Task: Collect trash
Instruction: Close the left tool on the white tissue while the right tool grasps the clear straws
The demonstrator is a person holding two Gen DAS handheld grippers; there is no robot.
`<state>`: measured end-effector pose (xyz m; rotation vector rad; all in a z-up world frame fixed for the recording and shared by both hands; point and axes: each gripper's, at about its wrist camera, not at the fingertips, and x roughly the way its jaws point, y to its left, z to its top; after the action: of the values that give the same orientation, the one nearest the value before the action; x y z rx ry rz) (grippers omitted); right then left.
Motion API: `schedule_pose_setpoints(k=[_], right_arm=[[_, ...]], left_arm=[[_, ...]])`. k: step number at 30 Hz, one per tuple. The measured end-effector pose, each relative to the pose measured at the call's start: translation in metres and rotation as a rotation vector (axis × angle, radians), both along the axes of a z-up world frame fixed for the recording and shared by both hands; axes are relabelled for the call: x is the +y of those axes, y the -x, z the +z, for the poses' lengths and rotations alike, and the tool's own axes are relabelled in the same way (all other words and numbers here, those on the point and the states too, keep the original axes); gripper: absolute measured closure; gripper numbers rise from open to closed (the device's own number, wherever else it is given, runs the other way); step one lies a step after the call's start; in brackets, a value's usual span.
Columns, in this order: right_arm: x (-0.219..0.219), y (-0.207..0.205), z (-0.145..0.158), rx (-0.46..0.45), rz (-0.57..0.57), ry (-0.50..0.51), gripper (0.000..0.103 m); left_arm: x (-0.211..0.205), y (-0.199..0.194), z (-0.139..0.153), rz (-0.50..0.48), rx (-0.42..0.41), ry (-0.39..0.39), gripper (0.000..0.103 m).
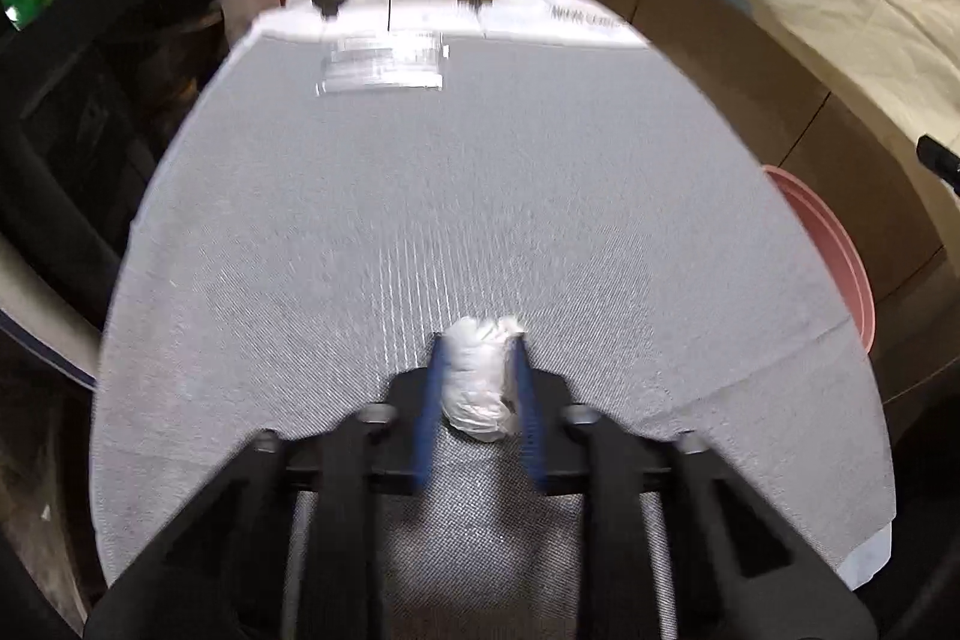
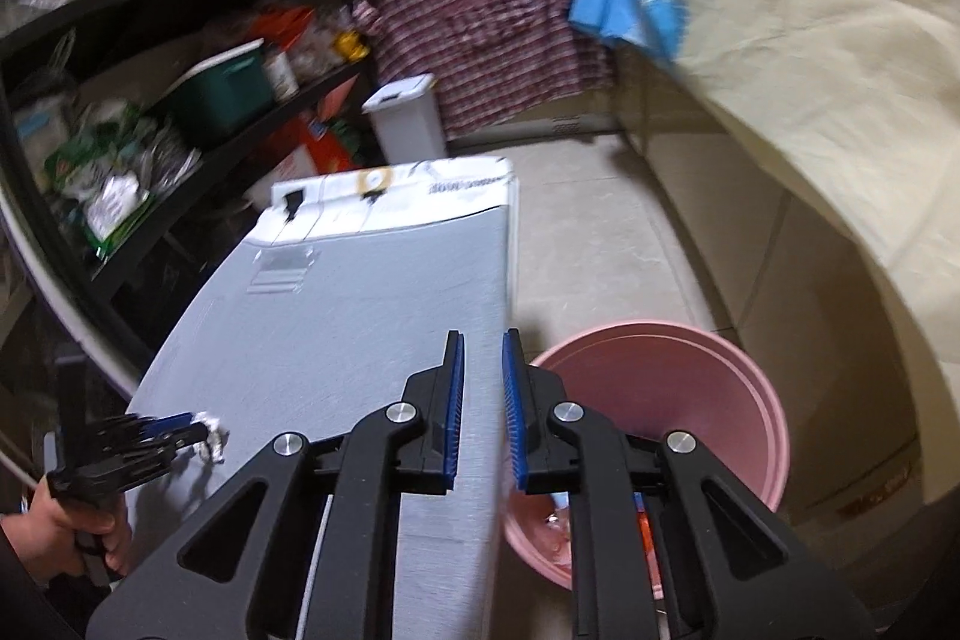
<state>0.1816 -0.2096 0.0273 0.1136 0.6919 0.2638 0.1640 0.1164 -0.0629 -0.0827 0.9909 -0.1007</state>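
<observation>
My left gripper point(image 1: 480, 340) is shut on a crumpled white wad of paper point(image 1: 480, 382), held between its blue pads just above the grey table top point(image 1: 480, 172). It also shows in the right wrist view point(image 2: 207, 433), at the table's near left, with the wad point(image 2: 213, 439) at its tips. My right gripper point(image 2: 483, 334) is open and empty, over the table's right edge. A pink trash bucket point(image 2: 690, 376) stands on the floor right of the table, with bits of trash inside. Its rim shows in the left wrist view point(image 1: 834, 250).
A clear plastic sheet point(image 1: 384, 64) lies at the table's far end. A white lidded bin point(image 2: 405, 118) stands beyond the table. Black shelves point(image 2: 180, 58) full of goods run along the left. A beige cloth point(image 2: 810, 70) hangs at the right.
</observation>
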Motion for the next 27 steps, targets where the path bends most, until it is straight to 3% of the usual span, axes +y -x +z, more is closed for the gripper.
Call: schedule_pose_setpoints(k=[4, 12, 18, 24, 27], right_arm=[[0.033, -0.008, -0.004, 0.003, 0.080, 0.025, 0.089], [0.102, -0.047, -0.020, 0.029, 0.194, -0.012, 0.089], [0.163, -0.098, -0.031, 0.014, 0.263, -0.053, 0.089], [0.221, -0.167, -0.049, 0.044, 0.314, -0.001, 0.088], [0.247, -0.195, -0.057, 0.051, 0.355, 0.031, 0.077]], left_arm=[[0.008, -0.006, 0.009, 0.033, -0.035, 0.019, 0.092], [0.042, -0.034, 0.027, 0.205, -0.093, 0.030, 0.092], [0.067, -0.047, 0.040, 0.293, -0.136, 0.045, 0.092], [0.084, -0.056, 0.036, 0.331, -0.118, 0.079, 0.092], [0.087, -0.059, 0.029, 0.335, -0.102, 0.078, 0.092]])
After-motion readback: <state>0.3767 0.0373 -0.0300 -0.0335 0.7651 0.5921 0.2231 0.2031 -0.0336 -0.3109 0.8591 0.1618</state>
